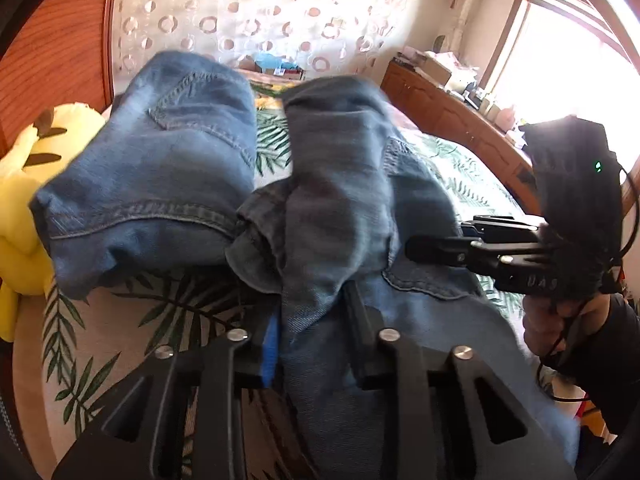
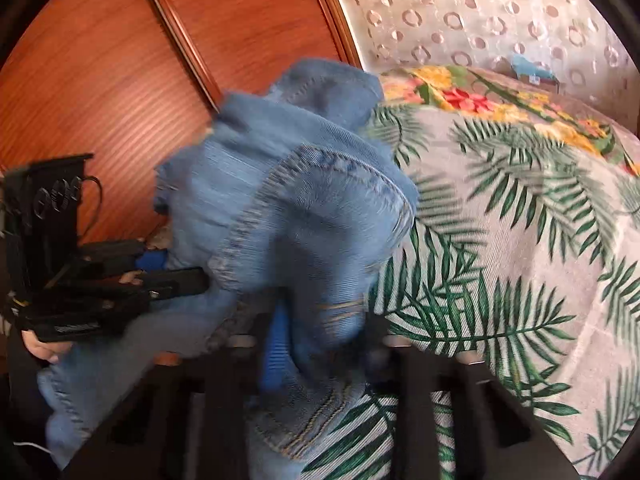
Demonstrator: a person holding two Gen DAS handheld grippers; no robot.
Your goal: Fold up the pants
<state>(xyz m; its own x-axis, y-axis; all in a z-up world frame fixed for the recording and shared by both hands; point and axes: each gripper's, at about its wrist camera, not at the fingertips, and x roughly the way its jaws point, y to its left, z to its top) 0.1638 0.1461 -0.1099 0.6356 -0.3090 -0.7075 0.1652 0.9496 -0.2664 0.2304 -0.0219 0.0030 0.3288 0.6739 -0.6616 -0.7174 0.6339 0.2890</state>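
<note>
A: Pants (image 1: 168, 168) — where relative to the claws?
B: Blue denim, bunched directly ahead of both claws and running back between their fingers. In the left wrist view a fold of denim passes between the fingers of the left claw (image 1: 316, 344); pads pressed on the cloth, so it is clamped on the pants. A stitched back pocket sits ahead and to the left of it.
A: Right claw?
B: Right claw (image 2: 320, 360) likewise clamped on the pants (image 2: 304, 216); frame blurred, but denim fills the gap between its fingers. Each claw shows in the other's view, touching the denim from the side.
A: Underneath?
B: Bed (image 2: 500, 240) with a palm-leaf cover, below and beyond the claws. Yellow plush toy (image 1: 36, 168) far left of the left claw. Wooden panel (image 2: 100, 80) behind.
</note>
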